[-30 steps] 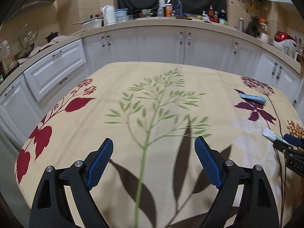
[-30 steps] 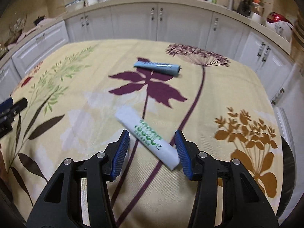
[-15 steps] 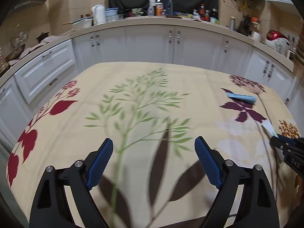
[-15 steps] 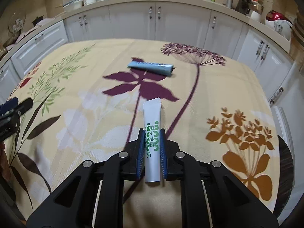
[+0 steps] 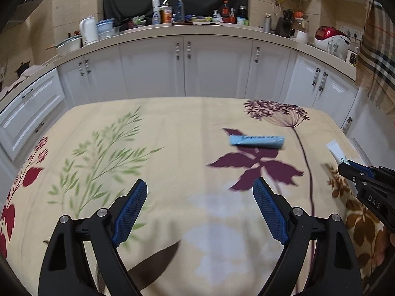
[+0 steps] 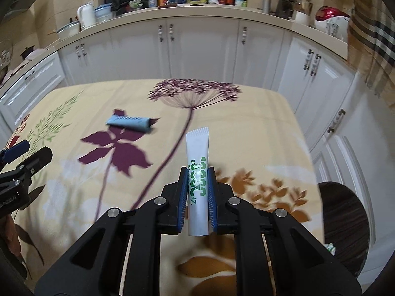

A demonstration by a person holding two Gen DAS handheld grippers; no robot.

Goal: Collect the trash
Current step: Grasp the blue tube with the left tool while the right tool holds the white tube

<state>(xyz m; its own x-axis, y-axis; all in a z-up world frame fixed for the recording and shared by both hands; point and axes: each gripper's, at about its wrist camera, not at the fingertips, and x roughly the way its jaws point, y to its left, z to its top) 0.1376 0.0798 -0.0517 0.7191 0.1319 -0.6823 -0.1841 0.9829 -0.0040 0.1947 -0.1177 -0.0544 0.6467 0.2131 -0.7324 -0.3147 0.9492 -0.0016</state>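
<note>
- You're in a kitchen: white cabinets (image 5: 153,69) wrap around behind, and the worktop (image 5: 197,28) above them is crowded with bottles, a white kettle (image 5: 88,30) and a red appliance (image 5: 329,33).
- In front of you, the bench (image 5: 185,128) wears a cream cloth printed with green sprigs, a purple flower and brown leaves.
- Your right gripper (image 6: 197,172) is clamped tight on the white sachet (image 6: 197,148), pads pressing both long sides over its green lettering.
- The sachet stands up between the pads, crimped end pointing away from you, clear of the cloth.
- Those jaws have just closed in on it, and the sachet sits squarely between them.
- Your left gripper (image 5: 200,190) is spread wide with nothing between its blue pads (image 5: 130,212), hanging over the pale middle of the cloth.
- From the left wrist view, the right gripper (image 5: 345,167) pokes in at the right edge with the sachet's white tip (image 5: 335,150) showing.
- From the right wrist view, the left gripper (image 6: 27,151) shows at the left edge, well apart from the sachet.
- The blue packet (image 5: 256,141) lies flat on the bench across the purple leaf, beyond your left gripper and untouched (image 6: 129,123).
- A dark round stool top (image 6: 345,222) sits off the bench's right edge.
- Plaid fabric (image 6: 372,39) hangs at the far right.
</note>
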